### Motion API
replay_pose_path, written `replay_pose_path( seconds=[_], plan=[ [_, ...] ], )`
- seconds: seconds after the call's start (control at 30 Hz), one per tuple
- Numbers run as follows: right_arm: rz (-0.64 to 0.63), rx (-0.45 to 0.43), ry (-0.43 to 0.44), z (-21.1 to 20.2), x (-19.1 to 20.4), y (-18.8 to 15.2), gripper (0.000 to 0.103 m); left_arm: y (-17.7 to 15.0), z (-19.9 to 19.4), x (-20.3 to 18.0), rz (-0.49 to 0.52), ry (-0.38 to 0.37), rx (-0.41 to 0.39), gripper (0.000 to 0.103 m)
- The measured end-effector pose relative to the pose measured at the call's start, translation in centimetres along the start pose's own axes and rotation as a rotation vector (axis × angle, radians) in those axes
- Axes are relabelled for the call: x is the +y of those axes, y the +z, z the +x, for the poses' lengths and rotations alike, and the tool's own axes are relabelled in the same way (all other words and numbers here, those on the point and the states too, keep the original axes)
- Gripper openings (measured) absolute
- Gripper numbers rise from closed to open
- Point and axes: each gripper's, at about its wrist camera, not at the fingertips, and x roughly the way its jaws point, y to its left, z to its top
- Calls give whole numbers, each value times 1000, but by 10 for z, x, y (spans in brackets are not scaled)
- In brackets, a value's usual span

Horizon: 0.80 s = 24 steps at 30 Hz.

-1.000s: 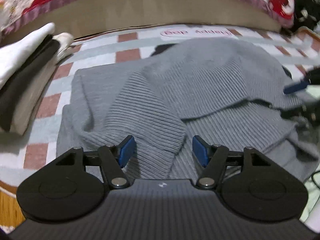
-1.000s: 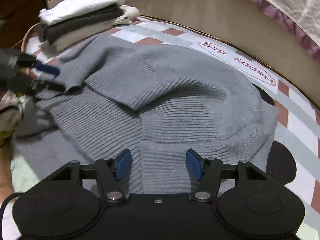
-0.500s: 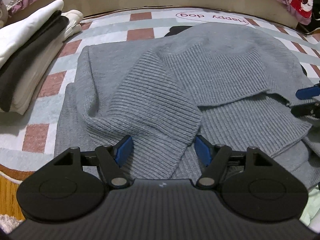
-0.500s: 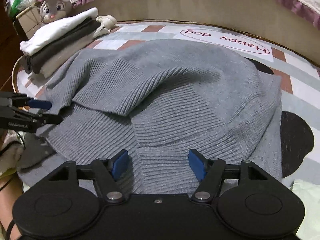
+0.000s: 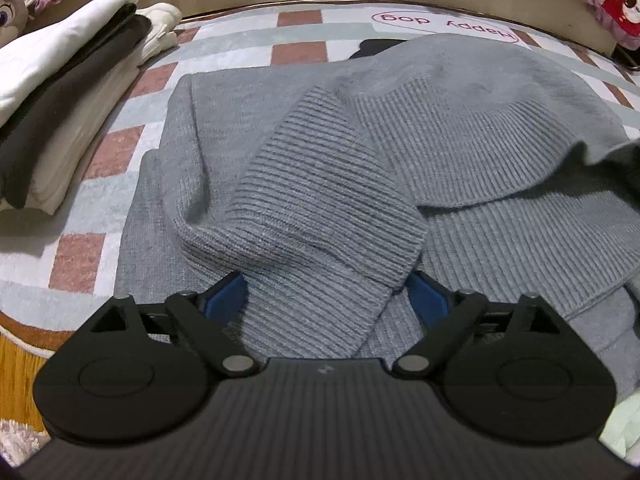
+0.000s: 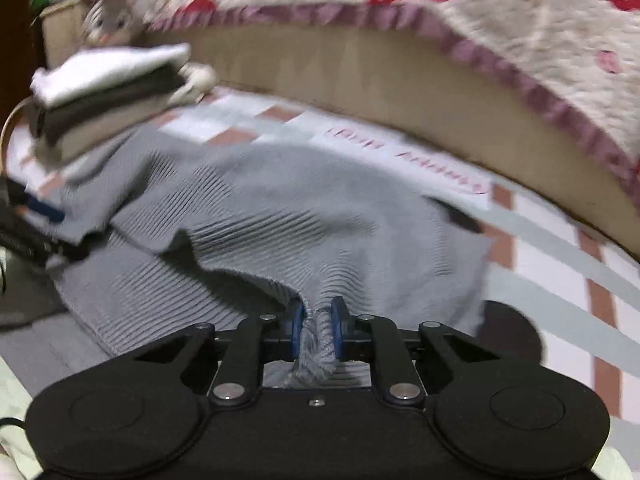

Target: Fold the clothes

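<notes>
A grey ribbed knit sweater (image 5: 400,152) lies spread on the checkered mat. In the left wrist view a ribbed sleeve cuff (image 5: 320,240) lies between the two blue pads of my left gripper (image 5: 326,298), whose jaws stand wide apart. In the right wrist view my right gripper (image 6: 316,328) is shut on a bunched edge of the sweater (image 6: 280,216) and lifts it, so the fabric tents up. The left gripper (image 6: 36,220) shows blurred at the left edge of the right wrist view.
A stack of folded clothes (image 5: 60,100), white, dark and cream, sits at the left on the mat (image 5: 300,24), also seen in the right wrist view (image 6: 104,92). A quilt with a purple border (image 6: 520,40) and a beige bed side rise behind. A plush toy (image 6: 112,16) sits at the back left.
My right gripper has closed on the sweater's edge and raised it. My left gripper has slid forward so the sleeve cuff lies between its open pads.
</notes>
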Motion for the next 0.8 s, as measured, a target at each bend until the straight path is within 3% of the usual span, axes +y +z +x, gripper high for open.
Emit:
replay_pose_path(
  seconds=[0.1,0.17,0.23,0.33,0.43,0.5,0.53,0.57,0.63,0.7,0.73,0.77,0.8],
  plan=[
    [74,-32,-33,-19,-16,-3,15,-1,-3,0,1,-1,-22,85],
    [109,-48,-40,-26,-24,-5,4,-2,-6,0,5,-2,-42,51],
    [136,-62,-57,-31,-29,-6,4,-3,-8,-2,10,16,-61,36],
    [199,-32,-27,-27,-39,-10,7,-3,-5,-8,37,53,-61,36],
    [215,9,6,-18,-39,-14,14,0,-6,-3,-3,74,-78,41],
    [202,55,16,-7,-35,-15,40,2,-4,5,-47,96,-73,56],
    [205,82,31,0,-33,-18,63,2,-2,9,-68,107,-68,70],
    [209,109,48,7,-31,-20,73,3,-1,11,-81,110,-64,71],
    [231,161,96,24,-29,-29,72,3,1,13,-86,102,-58,71],
    [213,133,67,27,-28,-35,69,2,-2,11,-74,100,-80,49],
    [191,114,42,26,-27,-36,49,2,-6,11,-74,101,-101,13],
    [170,95,17,25,-27,-36,18,2,-10,11,-74,103,-121,4],
    [160,73,-2,19,-29,-32,11,2,-17,14,-87,106,-149,4]
  ],
)
